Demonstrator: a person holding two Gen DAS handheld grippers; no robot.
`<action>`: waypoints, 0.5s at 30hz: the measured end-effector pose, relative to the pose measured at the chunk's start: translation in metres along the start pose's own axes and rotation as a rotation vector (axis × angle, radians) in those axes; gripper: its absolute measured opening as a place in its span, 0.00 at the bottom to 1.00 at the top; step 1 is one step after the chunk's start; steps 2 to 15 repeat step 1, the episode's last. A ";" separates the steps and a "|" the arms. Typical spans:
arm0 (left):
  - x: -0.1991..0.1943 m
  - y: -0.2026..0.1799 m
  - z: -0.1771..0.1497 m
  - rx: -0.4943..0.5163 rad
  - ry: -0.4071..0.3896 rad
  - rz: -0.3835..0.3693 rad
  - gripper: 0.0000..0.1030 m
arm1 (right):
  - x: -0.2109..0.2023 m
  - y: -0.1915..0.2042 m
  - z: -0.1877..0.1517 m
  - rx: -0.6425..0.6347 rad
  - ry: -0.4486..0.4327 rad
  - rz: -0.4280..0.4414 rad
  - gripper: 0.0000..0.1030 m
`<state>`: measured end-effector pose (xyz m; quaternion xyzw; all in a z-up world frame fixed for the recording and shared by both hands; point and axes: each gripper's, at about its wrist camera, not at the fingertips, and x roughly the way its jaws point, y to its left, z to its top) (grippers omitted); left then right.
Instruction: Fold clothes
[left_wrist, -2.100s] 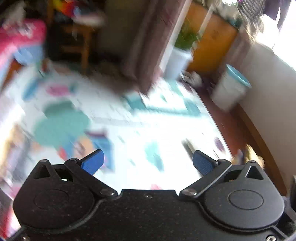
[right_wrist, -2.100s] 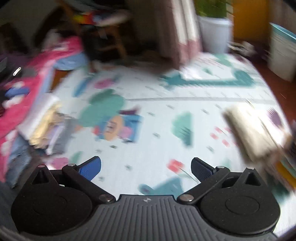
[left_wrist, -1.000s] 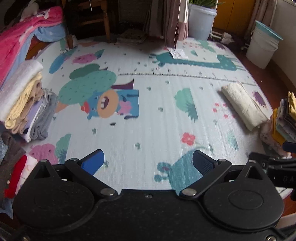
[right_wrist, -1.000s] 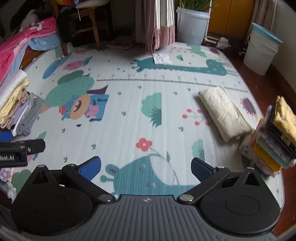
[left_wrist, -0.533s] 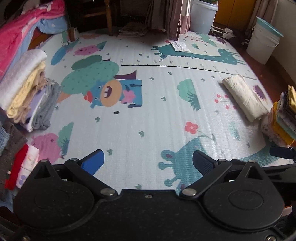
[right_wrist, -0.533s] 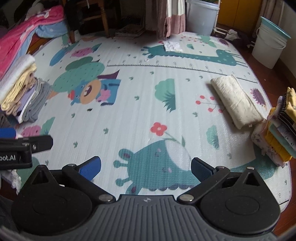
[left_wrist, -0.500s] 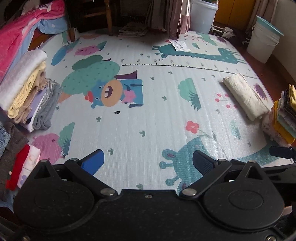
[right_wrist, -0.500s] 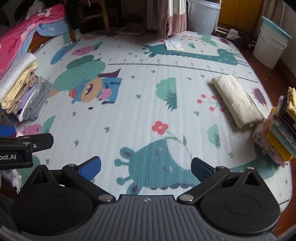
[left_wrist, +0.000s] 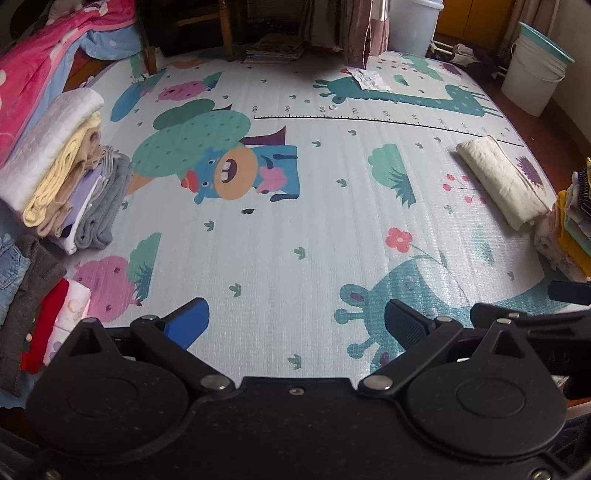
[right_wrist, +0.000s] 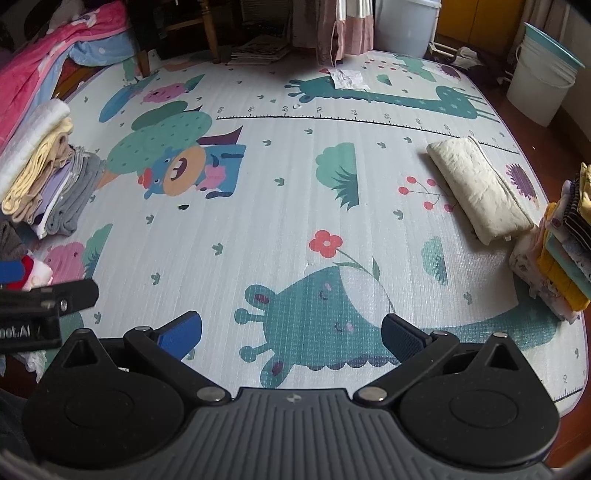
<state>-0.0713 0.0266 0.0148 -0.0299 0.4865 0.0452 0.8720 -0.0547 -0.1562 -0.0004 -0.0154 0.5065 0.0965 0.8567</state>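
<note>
A folded cream cloth (left_wrist: 500, 182) lies on the cartoon play mat (left_wrist: 303, 206) at the right; it also shows in the right wrist view (right_wrist: 476, 188). A stack of folded clothes (right_wrist: 561, 254) stands at the mat's right edge. A pile of folded towels and clothes (left_wrist: 62, 177) sits at the left, with red, grey and denim garments (left_wrist: 33, 295) nearer. My left gripper (left_wrist: 295, 323) is open and empty above the mat's near edge. My right gripper (right_wrist: 291, 332) is open and empty beside it.
A pink blanket (left_wrist: 33, 70) lies at the far left. A wooden chair (left_wrist: 207, 26), a curtain (left_wrist: 354, 26) and a white bin (left_wrist: 413, 22) stand at the back. A white bucket with a teal rim (left_wrist: 535, 70) stands far right. A paper scrap (left_wrist: 367, 79) lies on the mat.
Both views swung from a blurred look across the room down to the mat and then held nearly still. Both grippers stayed open and empty.
</note>
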 end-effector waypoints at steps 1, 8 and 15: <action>0.000 0.000 0.000 -0.006 0.001 -0.006 1.00 | 0.000 -0.001 0.000 0.005 0.000 0.000 1.00; 0.000 0.000 0.000 -0.006 0.001 -0.006 1.00 | 0.000 -0.001 0.000 0.005 0.000 0.000 1.00; 0.000 0.000 0.000 -0.006 0.001 -0.006 1.00 | 0.000 -0.001 0.000 0.005 0.000 0.000 1.00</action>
